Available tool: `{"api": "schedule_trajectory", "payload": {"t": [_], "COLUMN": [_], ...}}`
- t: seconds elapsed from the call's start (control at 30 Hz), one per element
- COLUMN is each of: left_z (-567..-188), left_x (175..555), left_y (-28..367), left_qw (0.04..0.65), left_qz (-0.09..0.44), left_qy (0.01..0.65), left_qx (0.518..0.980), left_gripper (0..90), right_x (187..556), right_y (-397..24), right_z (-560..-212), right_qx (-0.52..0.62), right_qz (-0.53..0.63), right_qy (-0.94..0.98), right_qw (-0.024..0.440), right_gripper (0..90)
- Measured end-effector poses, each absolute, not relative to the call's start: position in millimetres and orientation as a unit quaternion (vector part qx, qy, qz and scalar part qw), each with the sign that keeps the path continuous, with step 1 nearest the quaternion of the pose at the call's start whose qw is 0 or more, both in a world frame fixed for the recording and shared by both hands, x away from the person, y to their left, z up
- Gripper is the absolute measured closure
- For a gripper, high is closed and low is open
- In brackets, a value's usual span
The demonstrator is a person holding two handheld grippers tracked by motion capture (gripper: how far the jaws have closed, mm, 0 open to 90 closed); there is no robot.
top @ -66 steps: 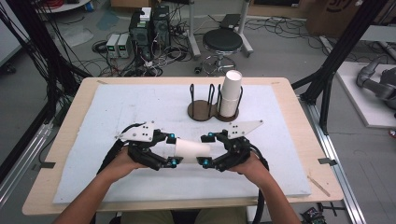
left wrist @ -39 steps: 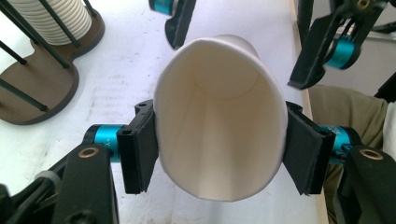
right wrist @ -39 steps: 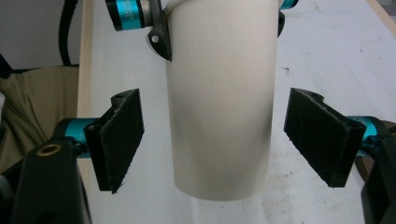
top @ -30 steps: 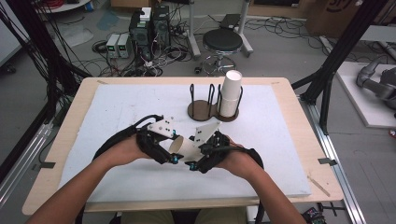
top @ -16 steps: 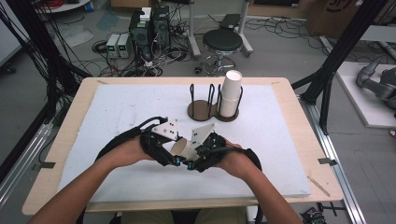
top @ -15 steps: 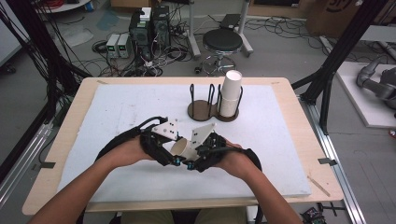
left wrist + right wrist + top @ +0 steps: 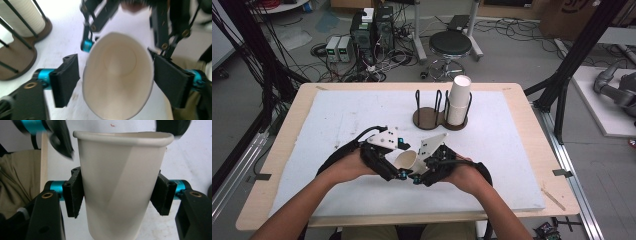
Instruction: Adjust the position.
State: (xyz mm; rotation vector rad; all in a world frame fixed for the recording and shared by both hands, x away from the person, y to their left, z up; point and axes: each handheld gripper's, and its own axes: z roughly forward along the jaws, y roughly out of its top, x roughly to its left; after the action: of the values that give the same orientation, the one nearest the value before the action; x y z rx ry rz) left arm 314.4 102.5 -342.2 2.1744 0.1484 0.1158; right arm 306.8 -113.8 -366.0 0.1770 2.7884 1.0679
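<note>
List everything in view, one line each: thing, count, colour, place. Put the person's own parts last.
Paper cup: one, white, held between the two grippers above the mat, mouth toward the left gripper.
Cup stack: one, white, upright in the holder's right ring.
Cup holder: one, dark brown base with black wire loops, far centre of the mat.
Mat: one, white, covering the table.
Table: one, light wood.
Stool: one, black, on the floor beyond the table.
Left gripper: black, fingers open around the cup's rim.
Right gripper: black, fingers clamping the cup's body.
</note>
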Motion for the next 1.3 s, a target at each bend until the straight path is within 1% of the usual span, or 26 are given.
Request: {"api": "schedule_trajectory", "payload": {"t": [0.07, 0.2, 0.27, 0.37, 0.6, 0.77, 1.0, 1.3], "left_z": [-345.9, -350.6, -353.6, -359.0, -375.6, -391.1, -403.0, -412.0], "left_x": [314.0, 313.6, 312.5, 312.4, 309.6, 306.3, 302.2, 300.6], "left_y": [108.2, 122.0, 131.1, 144.6, 176.3, 196.7, 216.7, 230.1], "left_qw": [0.484, 0.527, 0.558, 0.583, 0.610, 0.621, 0.628, 0.626], "left_qz": [0.045, 0.046, 0.050, 0.062, 0.112, 0.135, 0.161, 0.179], "left_qy": [0.070, 0.090, 0.109, 0.133, 0.193, 0.233, 0.262, 0.279], "left_qx": [0.871, 0.844, 0.821, 0.799, 0.760, 0.736, 0.715, 0.705], "left_gripper": [18.2, 17.9, 17.6, 17.5, 17.4, 17.5, 17.5, 17.6], "right_x": [307.7, 310.6, 311.0, 312.0, 310.3, 308.0, 301.8, 293.5], "right_y": [-118.3, -128.9, -133.9, -142.5, -168.5, -186.1, -208.6, -238.4], "right_z": [-369.5, -371.4, -372.4, -375.9, -387.4, -391.9, -390.8, -393.3], "right_qx": [0.064, 0.076, 0.084, 0.094, 0.140, 0.169, 0.196, 0.236], "right_qz": [0.368, 0.393, 0.400, 0.413, 0.458, 0.486, 0.515, 0.535], "right_qy": [0.925, 0.915, 0.911, 0.904, 0.874, 0.850, 0.820, 0.788], "right_qw": [0.065, 0.054, 0.056, 0.059, 0.082, 0.113, 0.155, 0.191], "right_gripper": [36.3, 36.4, 36.4, 36.3, 35.9, 35.6, 35.6, 35.6]}}
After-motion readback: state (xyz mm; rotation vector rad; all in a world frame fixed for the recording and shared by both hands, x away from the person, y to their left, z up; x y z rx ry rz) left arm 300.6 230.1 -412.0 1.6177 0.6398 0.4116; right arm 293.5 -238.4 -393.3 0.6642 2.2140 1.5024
